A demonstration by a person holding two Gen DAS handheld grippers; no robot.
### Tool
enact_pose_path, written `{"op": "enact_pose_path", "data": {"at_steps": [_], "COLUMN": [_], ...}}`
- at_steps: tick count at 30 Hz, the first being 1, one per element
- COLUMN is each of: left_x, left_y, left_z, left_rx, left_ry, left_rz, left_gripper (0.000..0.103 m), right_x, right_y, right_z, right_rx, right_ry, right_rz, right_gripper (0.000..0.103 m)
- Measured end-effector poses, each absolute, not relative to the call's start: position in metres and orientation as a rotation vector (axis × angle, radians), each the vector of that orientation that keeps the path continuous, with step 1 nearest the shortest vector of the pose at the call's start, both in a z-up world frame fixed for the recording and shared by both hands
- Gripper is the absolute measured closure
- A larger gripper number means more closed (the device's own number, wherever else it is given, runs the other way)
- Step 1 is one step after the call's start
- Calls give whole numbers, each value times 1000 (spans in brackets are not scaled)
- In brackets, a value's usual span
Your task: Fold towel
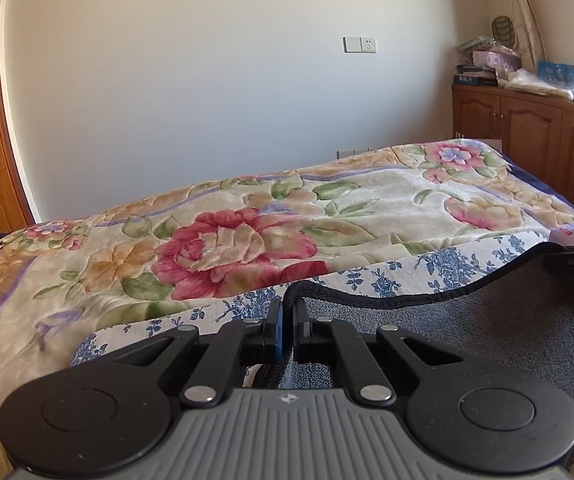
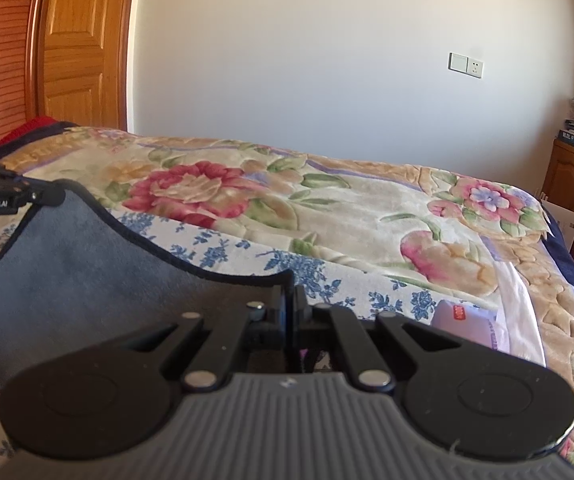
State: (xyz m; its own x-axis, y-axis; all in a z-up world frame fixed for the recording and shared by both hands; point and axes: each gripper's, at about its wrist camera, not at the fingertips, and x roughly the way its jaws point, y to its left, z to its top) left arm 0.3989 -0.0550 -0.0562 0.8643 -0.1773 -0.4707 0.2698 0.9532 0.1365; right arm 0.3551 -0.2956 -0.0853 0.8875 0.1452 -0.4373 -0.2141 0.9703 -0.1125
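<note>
a pale wall (image 1: 207, 80) fills the upper half of both views, with a white switch and socket plate (image 1: 359, 45) at about one o'clock in the left wrist view. below it lies a bed (image 1: 543, 184) covered by a plush blanket (image 1: 227, 248) patterned with big red, pink and peach flowers. a wooden door (image 2: 75, 48) stands at ten o'clock in the right wrist view, and a low wooden cabinet (image 1: 527, 128) piled with boxes and bags sits at two o'clock in the left wrist view.

on the near part of the blanket lies a white cloth with blue floral print (image 2: 327, 280). over that cloth hangs the grey towel (image 1: 487, 320), dark-edged and lifted by one long edge, sagging in a curve between the two tools. in the left wrist view it spreads from centre toward three o'clock; in the right wrist view it spreads from centre toward nine o'clock.

the left tongs (image 1: 287, 320) are pressed together on the towel's edge at centre, and show again at nine o'clock in the right wrist view. the right tongs (image 2: 290, 304) are likewise clamped on the towel's edge. a small white and lilac packet (image 2: 463, 320) lies on the bed at four o'clock of the right tongs.
</note>
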Motion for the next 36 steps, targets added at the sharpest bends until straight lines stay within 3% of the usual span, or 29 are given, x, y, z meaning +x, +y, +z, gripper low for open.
{"op": "enact_pose_path", "data": {"at_steps": [23,29,31,32,33,35,36], "left_x": [429,431,430,429,428,424,422], "left_y": [-63,-61,-60,-60,-60,-60,-60], "left_z": [-92,-97,-97,-96,-95,-92,-90], "left_rx": [257,239,225,220,218,223,219], "left_ry": [578,606,608,606,602,583,572], "left_rz": [-205,-197,-195,-195,-192,-176,-171], "left_gripper": [97,92,83,73,60,45,39], "right_x": [378,377,376,375,375,372,370], "right_y": [-290,-292,-293,-293,-293,-295,-296], "right_z": [-111,-112,-112,-111,-111,-109,-108], "right_rx": [-230,-197,-189,-185,-183,-174,-165], "right_ry": [553,562,561,562,563,562,559], "right_rz": [171,166,164,160,158,154,155], "right_gripper": [99,99,98,97,91,68,63]}}
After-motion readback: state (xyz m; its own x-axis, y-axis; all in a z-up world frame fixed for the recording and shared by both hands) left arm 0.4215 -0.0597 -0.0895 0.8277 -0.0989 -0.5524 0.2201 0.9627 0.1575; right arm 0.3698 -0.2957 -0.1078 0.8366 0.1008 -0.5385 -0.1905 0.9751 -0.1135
